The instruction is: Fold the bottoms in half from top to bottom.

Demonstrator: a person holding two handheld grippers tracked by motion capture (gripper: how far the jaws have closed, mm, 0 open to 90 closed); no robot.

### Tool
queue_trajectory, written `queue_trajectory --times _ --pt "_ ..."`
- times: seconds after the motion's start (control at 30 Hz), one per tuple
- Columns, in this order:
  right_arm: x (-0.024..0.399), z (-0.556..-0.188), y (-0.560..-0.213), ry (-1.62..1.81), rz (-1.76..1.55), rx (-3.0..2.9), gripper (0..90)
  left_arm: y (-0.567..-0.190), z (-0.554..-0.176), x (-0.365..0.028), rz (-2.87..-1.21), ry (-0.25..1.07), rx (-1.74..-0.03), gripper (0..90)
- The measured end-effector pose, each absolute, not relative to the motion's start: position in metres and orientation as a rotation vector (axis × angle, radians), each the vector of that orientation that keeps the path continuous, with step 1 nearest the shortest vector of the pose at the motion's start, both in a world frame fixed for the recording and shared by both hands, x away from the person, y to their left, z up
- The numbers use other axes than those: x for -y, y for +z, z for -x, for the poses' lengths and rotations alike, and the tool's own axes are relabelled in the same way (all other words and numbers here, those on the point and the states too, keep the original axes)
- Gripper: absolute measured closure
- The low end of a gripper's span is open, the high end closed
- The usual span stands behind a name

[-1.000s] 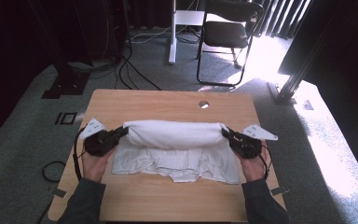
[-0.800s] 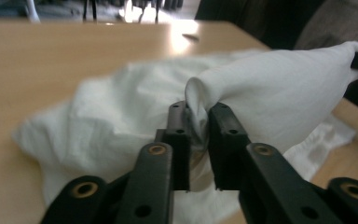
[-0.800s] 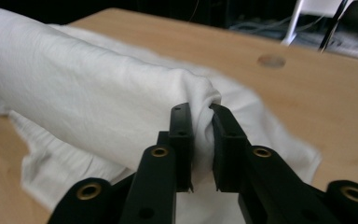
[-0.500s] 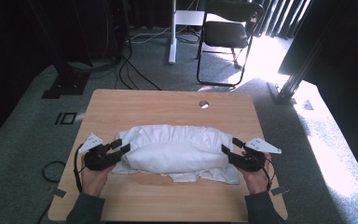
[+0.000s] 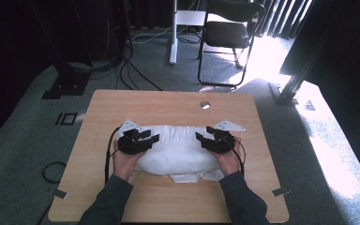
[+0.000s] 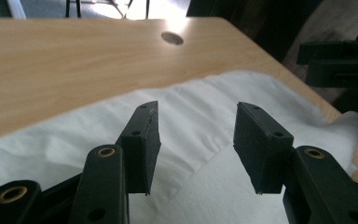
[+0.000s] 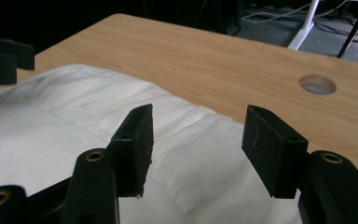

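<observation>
Jaws: we've got both the left gripper (image 5: 151, 137) and right gripper (image 5: 203, 137) parted, nothing between the pads.
Cloth (image 5: 178, 147): long axis left-to-right.
Table (image 5: 168, 105): bare wood beyond it.

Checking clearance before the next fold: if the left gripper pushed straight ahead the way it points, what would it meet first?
Probably the white cloth just beyond the open left gripper; depth is hard to judge.

Both forearms reached in from below, a gripper in each hand.

The left gripper (image 5: 146, 138) sat in the left hand (image 5: 125, 158), its fingers (image 6: 142, 144) parted with nothing pressed between them, pointing inward to the right gripper (image 5: 205, 138). The right hand (image 5: 227, 157) held that one mirrored, its fingers (image 7: 133, 147) likewise apart and gripping nothing. Dark sleeves covered both forearms, angled toward each other.
</observation>
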State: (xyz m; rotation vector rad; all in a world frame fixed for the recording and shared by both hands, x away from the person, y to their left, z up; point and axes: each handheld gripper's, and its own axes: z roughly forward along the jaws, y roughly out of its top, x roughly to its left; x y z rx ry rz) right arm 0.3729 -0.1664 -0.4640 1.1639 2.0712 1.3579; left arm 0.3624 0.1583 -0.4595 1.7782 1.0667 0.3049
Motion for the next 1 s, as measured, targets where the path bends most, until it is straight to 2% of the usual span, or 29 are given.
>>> queue_trajectory --times 0.27,0.47,1.0 --pt "0.159 -0.379 -0.505 1.258 -1.237 -2.13 42.7 -0.509 -0.361 -0.155 -1.838 0.282 -1.117 51.9" --pt "0.162 -0.375 -0.524 1.228 -1.274 -2.156 41.8 -0.522 -0.354 -0.162 -1.86 0.316 -1.093 52.0" --pt "0.16 -0.376 -0.538 1.221 -1.295 -2.174 40.8 -0.545 -0.36 -0.17 -1.865 0.308 -1.117 51.9"
